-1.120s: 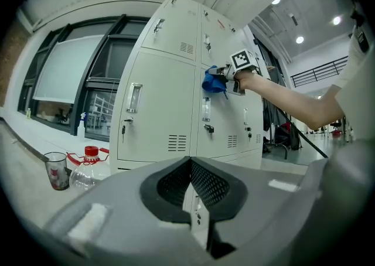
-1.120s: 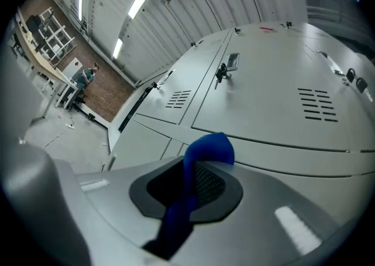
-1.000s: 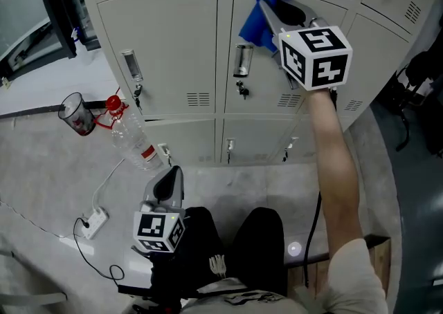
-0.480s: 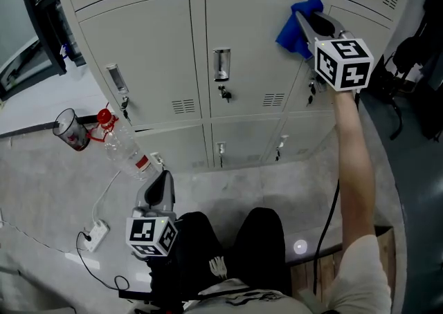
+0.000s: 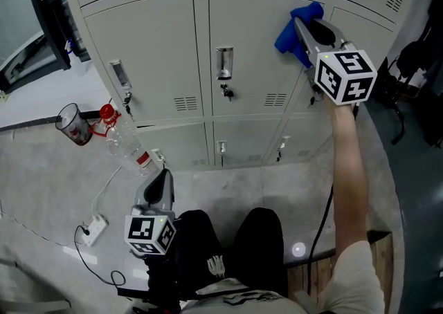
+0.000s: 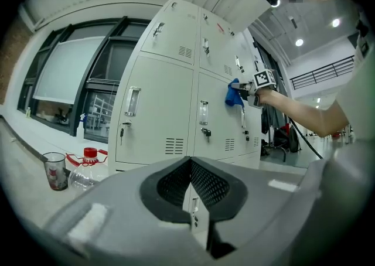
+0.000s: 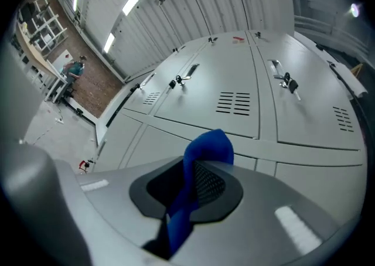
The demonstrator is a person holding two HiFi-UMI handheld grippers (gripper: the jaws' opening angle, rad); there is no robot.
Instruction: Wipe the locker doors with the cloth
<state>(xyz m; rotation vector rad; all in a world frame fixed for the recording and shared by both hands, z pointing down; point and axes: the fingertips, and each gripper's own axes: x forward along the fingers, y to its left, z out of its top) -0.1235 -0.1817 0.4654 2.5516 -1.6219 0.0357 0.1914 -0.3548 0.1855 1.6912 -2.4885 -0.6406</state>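
Note:
A blue cloth [image 5: 293, 26] is clamped in my right gripper [image 5: 302, 28], which is raised to the grey locker doors [image 5: 163, 57] at the upper right of the head view. In the right gripper view the cloth [image 7: 199, 168] sticks out between the shut jaws toward the door panels [image 7: 234, 103]; whether it touches the metal I cannot tell. My left gripper [image 5: 160, 185] hangs low beside the person's knee, jaws shut on nothing, pointing at the lockers [image 6: 176, 112]. From the left gripper view the right gripper [image 6: 258, 82] and cloth [image 6: 233, 94] appear far off.
A plastic bottle with a red cap [image 5: 124, 141] and a clear cup [image 5: 73, 122] stand on the floor at the left. A white power strip with cable [image 5: 93, 226] lies near them. Keys hang in several locker locks [image 5: 225, 91]. A dark bag [image 5: 415, 63] sits at the right.
The right gripper with the cloth moved from the middle door rightward to the seam by the right door, then slightly down. The left gripper stayed still.

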